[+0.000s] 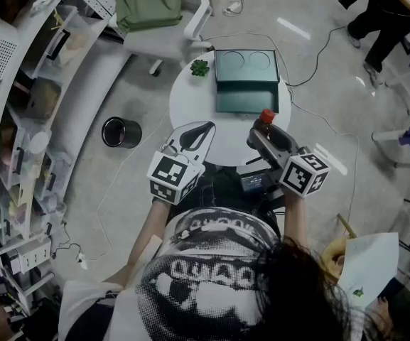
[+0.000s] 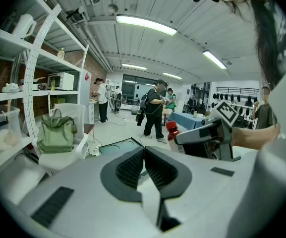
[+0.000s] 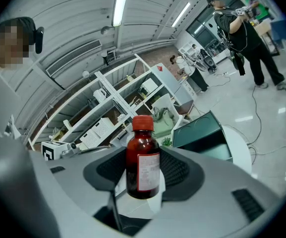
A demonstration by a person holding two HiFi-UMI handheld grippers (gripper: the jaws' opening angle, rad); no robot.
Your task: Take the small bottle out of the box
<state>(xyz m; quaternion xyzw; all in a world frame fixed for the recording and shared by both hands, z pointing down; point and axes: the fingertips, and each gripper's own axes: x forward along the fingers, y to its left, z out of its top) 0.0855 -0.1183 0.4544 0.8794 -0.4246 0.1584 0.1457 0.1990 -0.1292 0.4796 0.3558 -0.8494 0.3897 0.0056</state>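
My right gripper is shut on a small brown bottle with a red cap and a pale label, and holds it upright. In the head view the bottle sticks up from the right gripper above the near edge of the round white table. The dark green box lies open at the table's far side, its two round wells bare. My left gripper hangs over the table's near left, jaws together with nothing between them. The left gripper view shows its pads meeting, with the bottle to the right.
A small green plant stands left of the box. A white chair with a green bag is behind the table, shelving runs along the left, a black bin sits on the floor. People stand at the back right.
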